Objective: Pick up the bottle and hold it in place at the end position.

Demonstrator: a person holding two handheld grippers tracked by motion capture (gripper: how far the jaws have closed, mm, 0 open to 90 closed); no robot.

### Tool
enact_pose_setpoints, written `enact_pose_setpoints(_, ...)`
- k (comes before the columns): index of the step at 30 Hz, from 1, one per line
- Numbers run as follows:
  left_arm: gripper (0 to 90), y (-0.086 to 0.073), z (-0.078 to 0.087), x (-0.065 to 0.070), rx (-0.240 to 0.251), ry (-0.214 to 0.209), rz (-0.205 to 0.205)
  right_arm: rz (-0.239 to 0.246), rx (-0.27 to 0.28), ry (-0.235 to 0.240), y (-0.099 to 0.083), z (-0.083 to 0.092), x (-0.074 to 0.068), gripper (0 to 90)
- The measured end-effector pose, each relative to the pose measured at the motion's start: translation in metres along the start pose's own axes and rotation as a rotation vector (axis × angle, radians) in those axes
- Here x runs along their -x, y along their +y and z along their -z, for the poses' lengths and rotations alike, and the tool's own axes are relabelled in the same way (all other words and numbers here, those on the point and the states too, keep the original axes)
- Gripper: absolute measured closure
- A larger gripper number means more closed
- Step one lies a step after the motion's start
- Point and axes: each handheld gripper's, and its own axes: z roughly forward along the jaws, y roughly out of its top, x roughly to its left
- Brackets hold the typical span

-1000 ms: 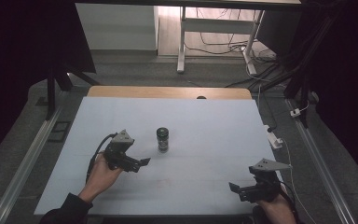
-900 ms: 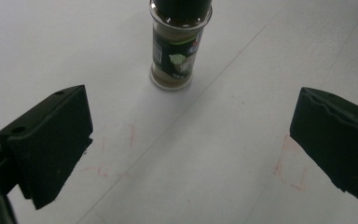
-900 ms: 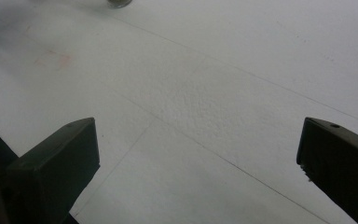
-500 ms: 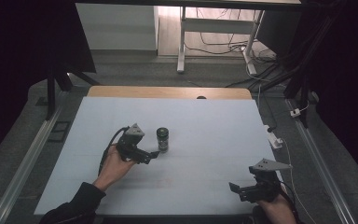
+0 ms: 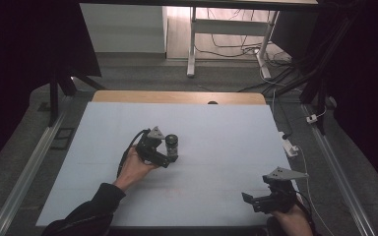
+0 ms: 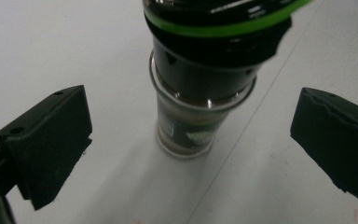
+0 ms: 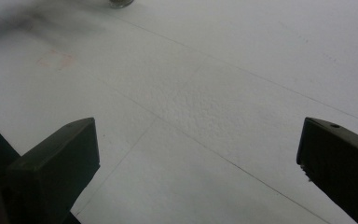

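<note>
Left gripper view: upright dark bottle (image 6: pixel 200 79)

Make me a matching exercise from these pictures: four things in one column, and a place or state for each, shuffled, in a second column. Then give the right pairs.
Things
1. left gripper
2. right gripper
3. dark bottle
4. green band

Places or states
A. rings the upper part of the bottle
B. open, near the table's front right corner, with bare table surface between its jaws
C. stands upright near the middle of the white table
D. open, with a jaw on each side of the bottle, neither touching it

Pairs: 1-D, 2-B, 3-C, 4-A
</note>
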Motion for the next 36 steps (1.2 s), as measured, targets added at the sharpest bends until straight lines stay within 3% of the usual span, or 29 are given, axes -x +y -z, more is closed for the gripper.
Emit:
enact_pose_setpoints(4, 5.4, 0.0007, -0.0054, -0.0011, -0.007, 0.017, -0.009, 0.002, -0.001, 0.001, 0.0, 0.0, -0.0001, 0.0)
enact_pose_setpoints(9, 24.5, -0.001, -0.0048, -0.0022, 0.0, -0.006, -0.036, 0.003, -0.001, 0.002, 0.0, 0.0, -0.0001, 0.0)
enact_pose_setpoints(13, 34.4, -0.0009, -0.0055, -0.0008, 0.006, -0.016, -0.057, 0.004, -0.001, 0.002, 0.0, -0.0002, -0.0004, 0.0)
enact_pose_setpoints(20, 50.8, -0.001, -0.0052, -0.0016, 0.008, -0.015, -0.048, 0.007, -0.002, 0.002, 0.0, -0.0003, -0.0004, 0.0)
enact_pose_setpoints(36, 53.3, -0.0002, -0.0051, -0.0007, -0.001, -0.006, -0.054, 0.009, -0.003, 0.0, -0.0002, 0.0002, -0.0007, 0.0)
